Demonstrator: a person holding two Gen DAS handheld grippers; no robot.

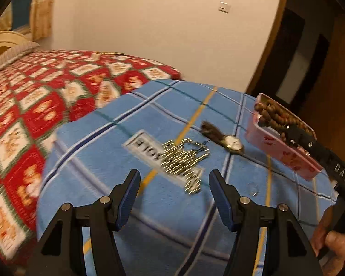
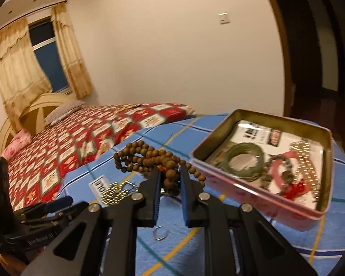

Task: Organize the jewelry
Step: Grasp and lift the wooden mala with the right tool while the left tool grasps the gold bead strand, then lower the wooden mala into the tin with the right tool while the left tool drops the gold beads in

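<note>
My right gripper [image 2: 170, 172] is shut on a string of brown wooden beads [image 2: 145, 156], lifted above the blue checked blanket [image 2: 218, 241]. The beads dangle beside an open pink tin [image 2: 260, 203] that holds a green bangle [image 2: 243, 158], a gold chain [image 2: 308, 161] and a pink bracelet [image 2: 283, 168]. My left gripper [image 1: 174, 179] stands open just short of a gold chain [image 1: 184, 158] lying on the blanket, nothing between its fingers. In the left wrist view the beads [image 1: 278, 115] hang in front of the tin [image 1: 285, 156].
A wristwatch [image 1: 232, 142] with a brown strap lies between the chain and the tin. A small metal ring [image 2: 159, 232] rests on the blanket near my right gripper. A red patterned bedspread [image 1: 34, 105] lies left. A hand [image 1: 329, 241] shows at the right edge.
</note>
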